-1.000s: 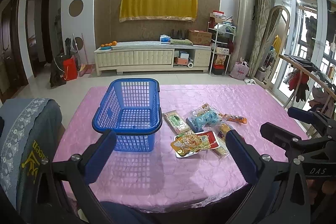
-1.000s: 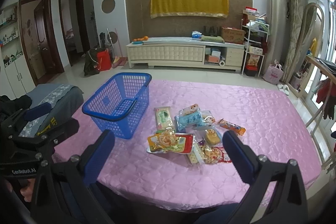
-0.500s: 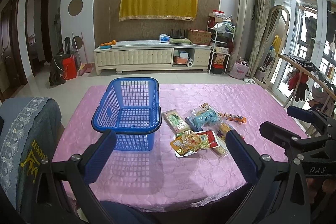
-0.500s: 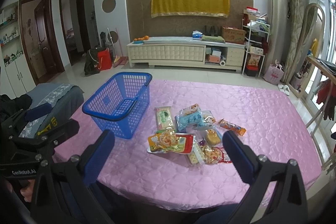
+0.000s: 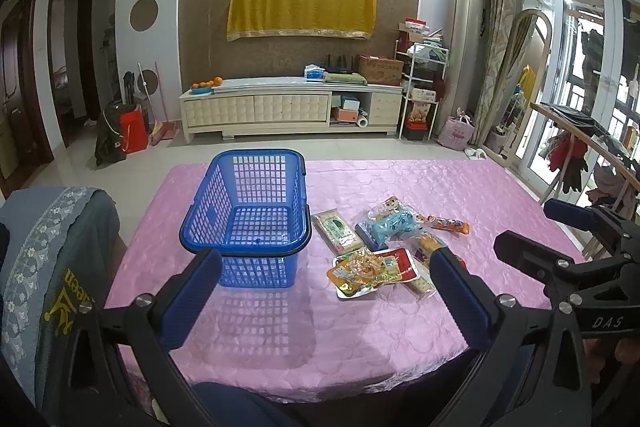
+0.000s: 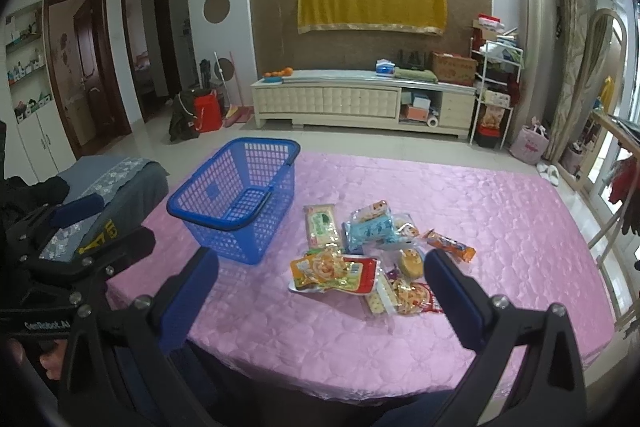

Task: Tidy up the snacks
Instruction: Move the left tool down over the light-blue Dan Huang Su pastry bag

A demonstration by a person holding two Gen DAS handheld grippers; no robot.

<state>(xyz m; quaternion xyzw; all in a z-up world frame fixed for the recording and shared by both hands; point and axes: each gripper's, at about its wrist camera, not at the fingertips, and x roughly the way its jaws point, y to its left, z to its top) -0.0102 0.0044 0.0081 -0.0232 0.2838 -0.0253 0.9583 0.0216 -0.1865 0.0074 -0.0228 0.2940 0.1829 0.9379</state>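
An empty blue plastic basket stands on the left part of a pink-covered table. To its right lies a loose pile of snack packs: a yellow-red pack, a light blue pack, a green-white pack and an orange stick. My left gripper hovers open above the table's near edge, short of basket and pile. My right gripper is open too, held before the pile. Both hold nothing.
A chair with a grey lace-edged cover stands at the table's left side. A drying rack stands off to the right. A white low cabinet lines the far wall across open floor.
Both views have barely shifted; the grippers have stayed open and nothing on the table has moved.
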